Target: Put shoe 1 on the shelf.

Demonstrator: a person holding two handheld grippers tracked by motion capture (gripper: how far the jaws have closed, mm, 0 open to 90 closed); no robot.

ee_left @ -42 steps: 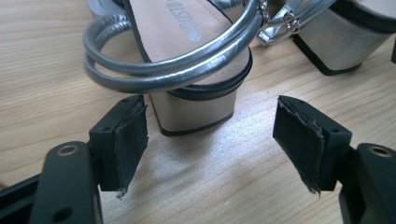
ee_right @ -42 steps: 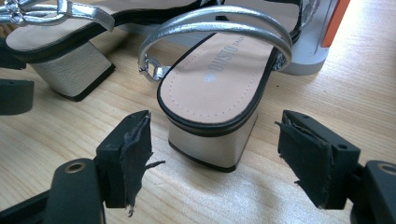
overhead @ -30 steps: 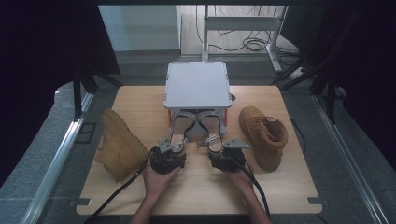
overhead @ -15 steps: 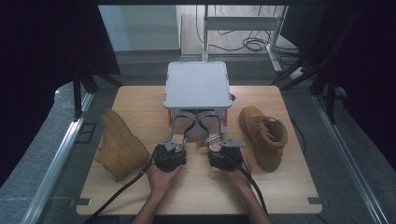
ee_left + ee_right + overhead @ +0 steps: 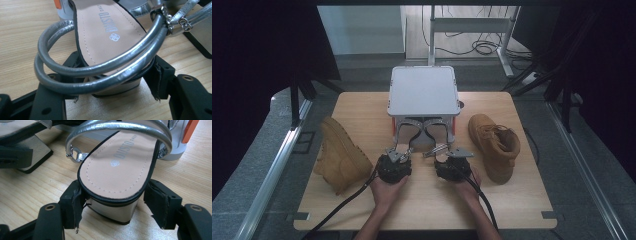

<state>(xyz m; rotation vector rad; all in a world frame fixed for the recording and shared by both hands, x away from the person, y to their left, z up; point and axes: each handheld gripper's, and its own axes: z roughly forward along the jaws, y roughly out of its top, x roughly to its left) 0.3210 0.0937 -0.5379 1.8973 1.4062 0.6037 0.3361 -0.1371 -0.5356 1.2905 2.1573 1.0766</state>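
Nearest, at the bottom of the high view: gripped the left gripper (image 5: 400, 154) in the left hand (image 5: 387, 192) and the right gripper (image 5: 444, 152) in the right hand (image 5: 464, 187), both low over the wooden board (image 5: 422, 205) and aimed away from the person.

Had just been closing both sets of jaws. In the left gripper view, straddled the block heel of the left sandal (image 5: 107, 30), with the black pads tight against its two sides and a doubled silver strap looping across in front. In the right gripper view, clamped the heel of the right sandal (image 5: 117, 170) the same way, with a pad against each flank just under the black edge of the sole. Stood fairly wide in both cases, as wide as the heels.

Lay side by side near the middle of the board, both sandals upright on their soles. Ran lengthwise from near to far, heels toward the person and toes pointing away at the box (image 5: 423, 90). Leaned slightly toward each other at the far ends. Reached under the box's front edge with the toe ends, as far as could be told.

Farther out to the sides: lay on its side at the left, the left boot (image 5: 339, 155), well apart from the sandals. Stood upright at the right, the right boot (image 5: 494, 142), with its toe toward the person.

Beyond the board: stood on the floor, a desk frame (image 5: 472, 25) with cables (image 5: 482, 47).
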